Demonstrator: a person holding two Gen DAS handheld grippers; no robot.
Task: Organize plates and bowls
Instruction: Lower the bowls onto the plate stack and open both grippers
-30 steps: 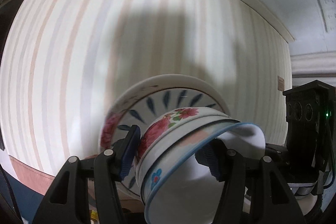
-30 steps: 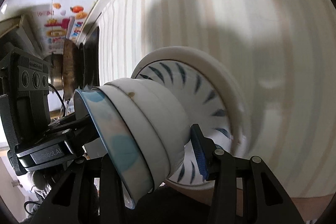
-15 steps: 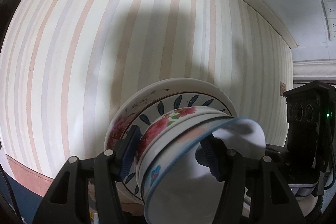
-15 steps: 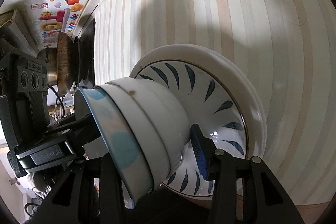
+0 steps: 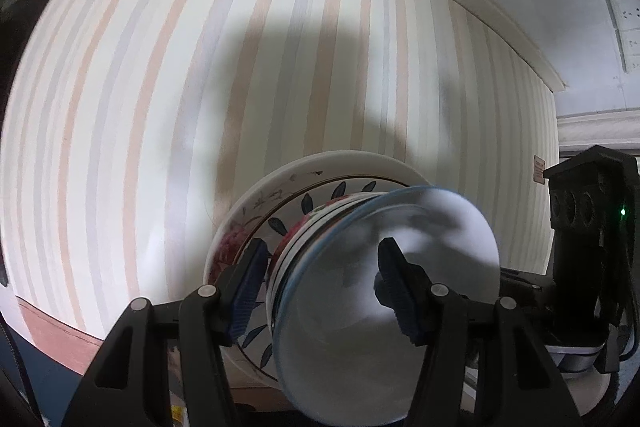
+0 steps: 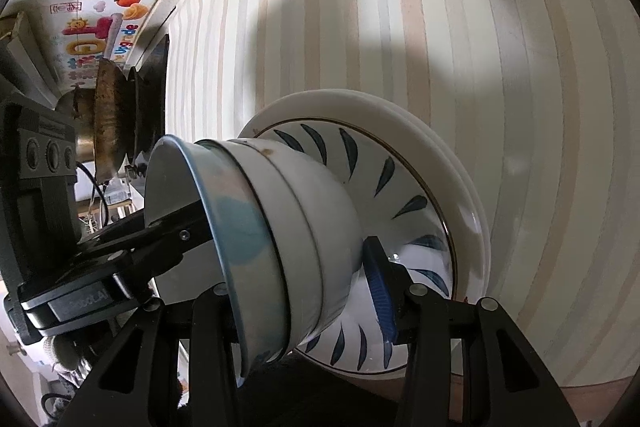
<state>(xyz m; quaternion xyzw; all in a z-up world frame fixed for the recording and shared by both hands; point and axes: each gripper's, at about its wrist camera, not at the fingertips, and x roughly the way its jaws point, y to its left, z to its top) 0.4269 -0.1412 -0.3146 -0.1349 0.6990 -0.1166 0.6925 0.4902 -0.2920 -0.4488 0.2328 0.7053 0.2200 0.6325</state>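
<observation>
Several nested bowls (image 5: 384,279), the top one blue-rimmed, lie tipped against a white plate with blue leaf marks (image 5: 260,227). My left gripper (image 5: 324,291) is shut on the bowls' wall, with one blue pad outside and one inside the mouth. In the right wrist view the same bowls (image 6: 288,227) stand in front of the stacked plates (image 6: 452,163). My right gripper (image 6: 304,287) is shut on them. Its right pad (image 6: 380,283) presses near the base, and its left finger is hidden behind the bowls. The left gripper's finger (image 6: 168,231) reaches into the mouth.
A striped cloth (image 5: 160,87) covers the table, with a brown hem (image 5: 52,339) at the lower left. Wall sockets (image 5: 626,27) are at the upper right. A dark wok (image 6: 116,115) and colourful stickers (image 6: 100,27) are at the left.
The top bowl's mouth has turned more toward the left camera. The plates show more fully in the right view, and the striped cloth has shifted behind them. Both grips look unchanged.
</observation>
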